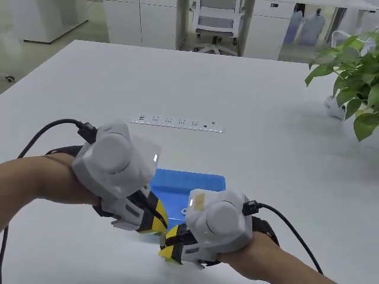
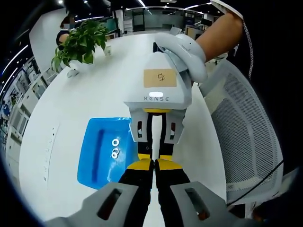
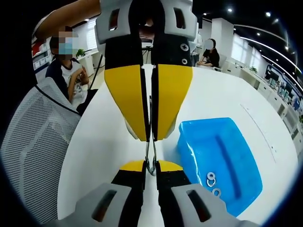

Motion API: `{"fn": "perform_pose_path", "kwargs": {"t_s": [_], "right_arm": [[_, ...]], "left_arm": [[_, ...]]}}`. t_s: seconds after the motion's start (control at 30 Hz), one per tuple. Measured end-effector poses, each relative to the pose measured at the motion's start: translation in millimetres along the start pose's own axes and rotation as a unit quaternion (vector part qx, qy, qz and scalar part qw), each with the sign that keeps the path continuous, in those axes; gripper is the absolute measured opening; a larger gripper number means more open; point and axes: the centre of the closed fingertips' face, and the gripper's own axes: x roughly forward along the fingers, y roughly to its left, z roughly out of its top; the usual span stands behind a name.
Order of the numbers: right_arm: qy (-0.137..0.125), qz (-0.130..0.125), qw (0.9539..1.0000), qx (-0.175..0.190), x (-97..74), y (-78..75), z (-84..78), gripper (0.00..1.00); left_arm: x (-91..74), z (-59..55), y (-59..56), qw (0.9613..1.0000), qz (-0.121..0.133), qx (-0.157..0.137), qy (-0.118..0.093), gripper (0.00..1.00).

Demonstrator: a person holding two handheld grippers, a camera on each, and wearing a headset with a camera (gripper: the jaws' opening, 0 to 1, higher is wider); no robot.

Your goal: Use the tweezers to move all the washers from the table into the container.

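My two grippers meet tip to tip at the table's near edge, beside the blue container (image 1: 198, 179). The left gripper (image 1: 155, 220) points toward the right gripper (image 1: 169, 244). In the right gripper view, thin metal tweezers (image 3: 150, 153) run between the left gripper's (image 3: 151, 137) yellow pads and down into the right gripper's (image 3: 151, 167) closed tips. Both pairs of jaws are pressed together on them. In the left gripper view my left gripper (image 2: 155, 166) faces the right gripper (image 2: 154, 158) head on. Small metal washers (image 2: 114, 147) (image 3: 213, 182) lie inside the container (image 2: 92, 161) (image 3: 236, 151).
A white power strip (image 1: 177, 123) lies on the white table (image 1: 266, 136) beyond the container. A leafy plant (image 1: 355, 83) (image 2: 80, 42) stands at the table's far right. A mesh chair (image 2: 246, 127) (image 3: 33, 142) is behind the near edge. People sit in the background.
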Motion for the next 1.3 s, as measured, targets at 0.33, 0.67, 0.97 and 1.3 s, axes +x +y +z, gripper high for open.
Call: {"fn": "perform_pose_path", "kwargs": {"t_s": [0.33, 0.67, 0.97, 1.3], "right_arm": [[-0.002, -0.003, 1.0, -0.007, -14.1, 0.1, 9.9, 0.1], [-0.007, -0.01, 0.9999, -0.007, -30.0, -4.6, 21.6, 0.1], [-0.001, -0.018, 0.9997, -0.017, -41.8, -14.5, 30.3, 0.1], [-0.014, -0.028, 0.9994, -0.017, -49.1, -33.0, 42.4, 0.1]], "left_arm": [[-10.4, 13.2, -0.8, 1.0, -0.004, 0.008, -0.004, 0.05], [-23.4, 28.7, 0.8, 0.9998, -0.005, 0.016, -0.006, 0.05], [-32.6, 41.5, 7.8, 0.9996, 0.002, 0.027, -0.008, 0.05], [-44.2, 48.1, 25.2, 0.9992, 0.01, 0.037, -0.006, 0.05]]}}
